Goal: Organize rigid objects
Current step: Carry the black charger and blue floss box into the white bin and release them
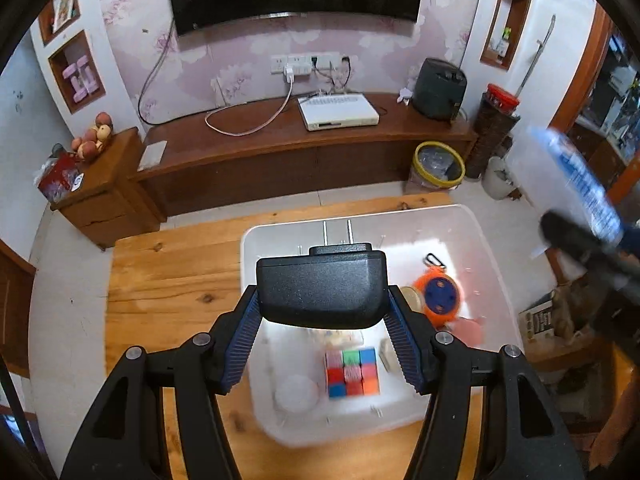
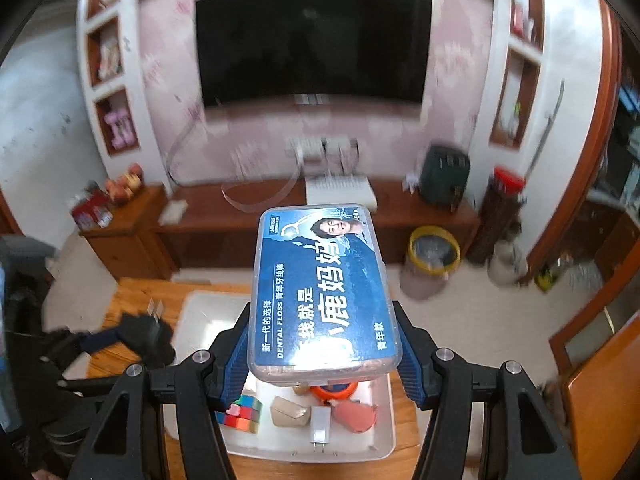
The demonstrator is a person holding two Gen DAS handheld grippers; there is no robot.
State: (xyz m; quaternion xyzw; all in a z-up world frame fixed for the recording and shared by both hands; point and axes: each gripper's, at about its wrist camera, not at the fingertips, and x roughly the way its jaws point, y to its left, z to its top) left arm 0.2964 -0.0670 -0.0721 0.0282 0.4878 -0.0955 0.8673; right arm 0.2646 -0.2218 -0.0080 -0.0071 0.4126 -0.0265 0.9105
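In the left wrist view, the left gripper (image 1: 322, 312) pinched a black power adapter (image 1: 322, 286) by its sides above the clear bin (image 1: 486, 248); it looked rigid, smooth, fairly light. In the right wrist view, the right gripper (image 2: 323, 346) clamped a dental floss box (image 2: 322, 292) across its long sides, probably light and slippery.

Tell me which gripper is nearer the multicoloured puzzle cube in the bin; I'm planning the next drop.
Left, likely. The left gripper, holding the black plug adapter, hangs just above the multicoloured puzzle cube; the right gripper, holding the floss box, sits higher.
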